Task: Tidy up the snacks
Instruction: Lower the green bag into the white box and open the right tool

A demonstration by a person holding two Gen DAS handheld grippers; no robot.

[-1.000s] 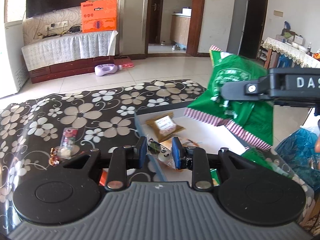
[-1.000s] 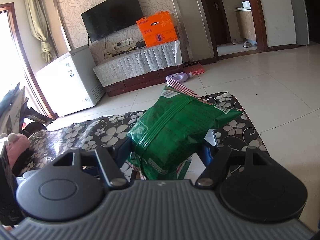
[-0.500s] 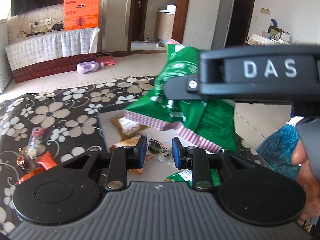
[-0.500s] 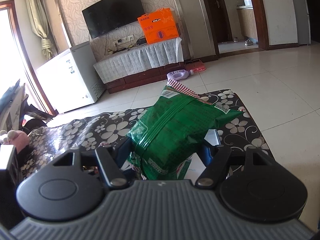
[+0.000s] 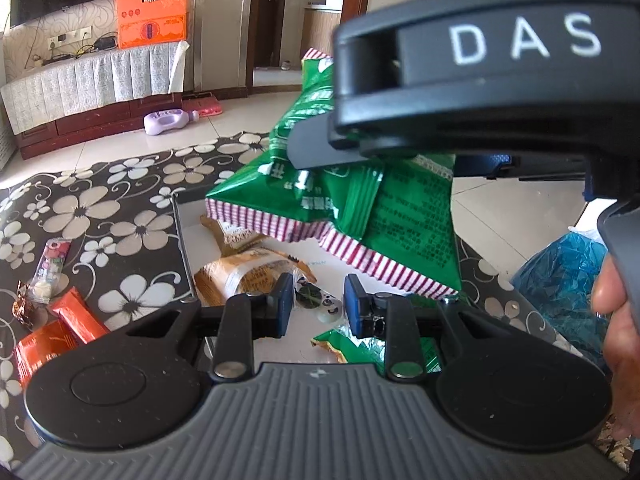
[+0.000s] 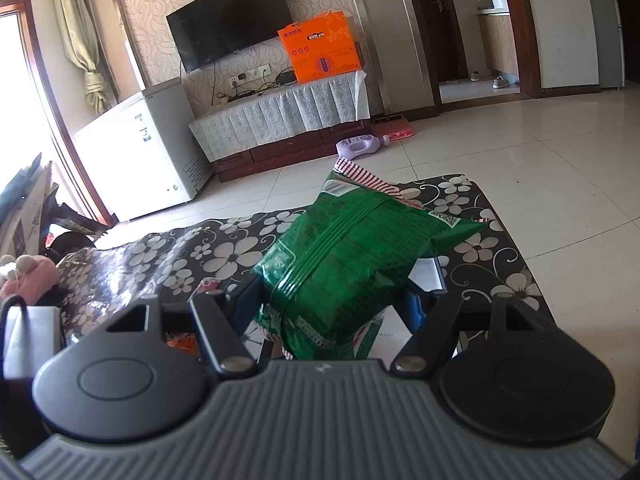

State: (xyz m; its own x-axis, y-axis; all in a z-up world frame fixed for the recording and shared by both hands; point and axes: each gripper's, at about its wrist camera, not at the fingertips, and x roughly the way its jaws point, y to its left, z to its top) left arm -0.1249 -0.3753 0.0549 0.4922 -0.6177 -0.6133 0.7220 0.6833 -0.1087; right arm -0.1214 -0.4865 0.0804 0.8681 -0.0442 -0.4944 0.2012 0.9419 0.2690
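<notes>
The right gripper (image 6: 334,300) is clamped on a green snack bag (image 6: 352,256), its two fingers pressing the bag's sides so the puffed pack sticks out ahead of it, its red-and-white striped seal at the far end. In the left wrist view that same bag (image 5: 360,200) hangs in the air above a white tray (image 5: 280,256) that sits on a table covered with a black cloth printed with white flowers (image 5: 112,216). The left gripper (image 5: 318,304) hovers low over the near part of the tray with its blue-padded fingers drawn nearly together and nothing between them. In the tray lie two tan snack packs (image 5: 244,272), a small clear-wrapped sweet (image 5: 316,300) just beyond the left fingertips, and another green pack (image 5: 352,350) partly hidden under the gripper. On the cloth to the left of the tray lie orange packets (image 5: 60,328) and a small clear packet (image 5: 50,268). A blue plastic bag (image 5: 560,280) sits off to the right, next to the person's hand (image 5: 616,320) on the right gripper's handle.
</notes>
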